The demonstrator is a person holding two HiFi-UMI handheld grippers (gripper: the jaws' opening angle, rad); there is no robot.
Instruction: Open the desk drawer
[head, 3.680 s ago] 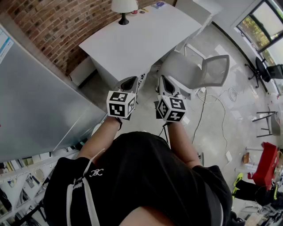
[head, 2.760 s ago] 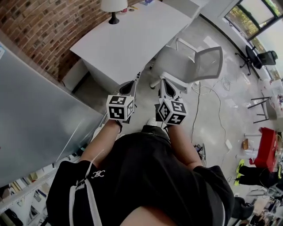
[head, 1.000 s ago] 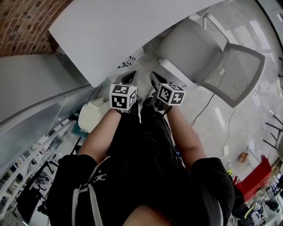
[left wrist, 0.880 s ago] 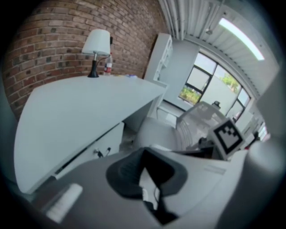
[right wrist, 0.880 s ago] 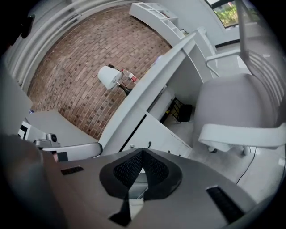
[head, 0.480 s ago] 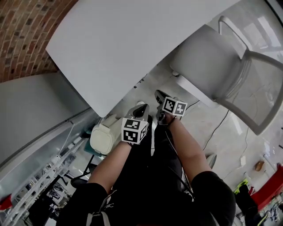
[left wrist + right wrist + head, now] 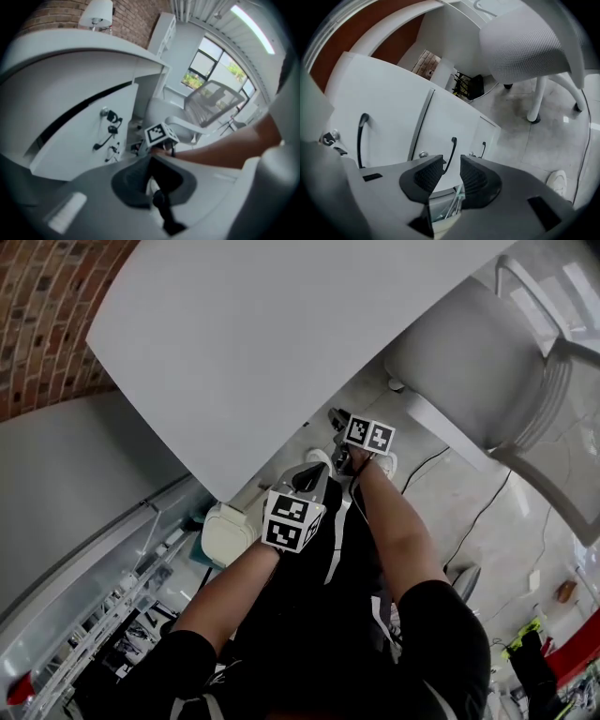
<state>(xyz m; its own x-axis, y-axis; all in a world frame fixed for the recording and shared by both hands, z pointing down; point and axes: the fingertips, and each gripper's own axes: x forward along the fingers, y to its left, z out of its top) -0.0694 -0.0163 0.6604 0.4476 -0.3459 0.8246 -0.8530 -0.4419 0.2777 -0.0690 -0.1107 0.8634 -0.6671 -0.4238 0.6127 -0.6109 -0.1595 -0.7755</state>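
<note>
Lower than a second ago, the right tool (image 7: 451,165) and the left tool (image 7: 151,164) now sit below the edge of the white desk (image 7: 281,334), and the right jaws, then together, stand apart. A grey chair (image 7: 469,343) stands beside the desk. Under the desk top the drawer (image 7: 440,117) is shut, its front level with its neighbours. The right tool faces it, gripping nothing, and the black handle (image 7: 451,150) shows just beyond the gap. The left tool hangs back, jaws together, empty.

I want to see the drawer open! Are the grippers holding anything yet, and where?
Nothing yet. The right gripper's jaws stand open just before a drawer handle, not gripping it; the left gripper is shut and empty.
</note>
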